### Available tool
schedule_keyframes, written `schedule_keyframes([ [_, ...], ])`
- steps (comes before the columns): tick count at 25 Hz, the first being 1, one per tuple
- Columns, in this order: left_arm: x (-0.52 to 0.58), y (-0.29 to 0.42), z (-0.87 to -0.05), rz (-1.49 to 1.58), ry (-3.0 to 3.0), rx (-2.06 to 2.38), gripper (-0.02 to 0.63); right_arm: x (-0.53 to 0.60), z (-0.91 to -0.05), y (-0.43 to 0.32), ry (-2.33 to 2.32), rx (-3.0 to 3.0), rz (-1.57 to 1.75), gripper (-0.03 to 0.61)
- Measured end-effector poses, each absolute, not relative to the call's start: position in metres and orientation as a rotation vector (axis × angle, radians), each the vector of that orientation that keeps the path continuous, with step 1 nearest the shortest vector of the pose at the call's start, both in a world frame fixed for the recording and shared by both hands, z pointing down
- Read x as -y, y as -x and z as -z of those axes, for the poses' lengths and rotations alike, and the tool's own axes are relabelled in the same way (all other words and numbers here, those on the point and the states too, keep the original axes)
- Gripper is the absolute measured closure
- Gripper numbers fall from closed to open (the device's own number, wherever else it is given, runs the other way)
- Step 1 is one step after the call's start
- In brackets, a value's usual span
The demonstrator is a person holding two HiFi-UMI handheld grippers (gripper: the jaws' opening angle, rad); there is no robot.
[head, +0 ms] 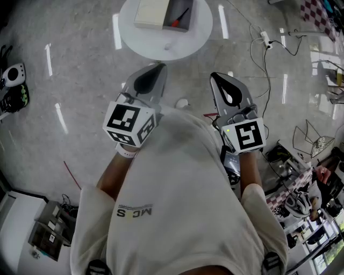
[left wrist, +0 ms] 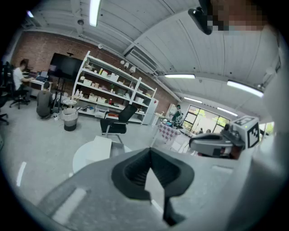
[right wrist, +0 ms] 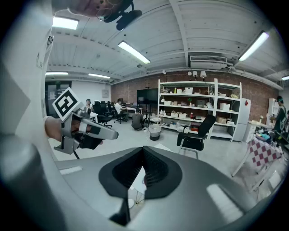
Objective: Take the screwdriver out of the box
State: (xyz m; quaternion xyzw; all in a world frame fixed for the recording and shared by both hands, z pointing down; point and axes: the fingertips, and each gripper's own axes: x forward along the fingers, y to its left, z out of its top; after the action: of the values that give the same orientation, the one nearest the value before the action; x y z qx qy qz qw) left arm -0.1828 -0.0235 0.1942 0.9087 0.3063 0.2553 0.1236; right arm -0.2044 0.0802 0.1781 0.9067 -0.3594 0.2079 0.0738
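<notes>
i have not started the real work yet. my left claw (head: pixel 159 67) and my right claw (head: pixel 216 76) are both out in front of me, side by side and tipped a bit down. both are closed tight, and there is nothing in either one.

the box (head: pixel 161 14) sits on a round white surface (head: pixel 166 46), far in front of me across the grey floor (head: pixel 80 80). its lid is open. the screwdriver (head: pixel 179 19) lies inside the box on the right side, and i can see its red handle. it is well apart from both claws, so the step now is just getting over there.

next, i think i need to move closer until the box is right under my claws. then i should open one claw wide, most likely the right one, since the screwdriver is on that side. i would bring it down over the red handle, close on it, and lift it straight up out of the box. the other claw could hold the box so it does not slide.
</notes>
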Motion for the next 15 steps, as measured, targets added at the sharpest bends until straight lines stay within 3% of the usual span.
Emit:
schedule_keyframes([
  [9,-0.050,0.296,-0.198,-0.792,-2.666,-0.746,0.614,-0.173,-0.194,0.298,-2.823,1.070,-0.657,0.580],
  [15,-0.064,0.301,-0.194,-0.790,-2.669,-0.759,0.614,-0.204,-0.199,0.310,-2.903,0.990,-0.664,0.580],
])
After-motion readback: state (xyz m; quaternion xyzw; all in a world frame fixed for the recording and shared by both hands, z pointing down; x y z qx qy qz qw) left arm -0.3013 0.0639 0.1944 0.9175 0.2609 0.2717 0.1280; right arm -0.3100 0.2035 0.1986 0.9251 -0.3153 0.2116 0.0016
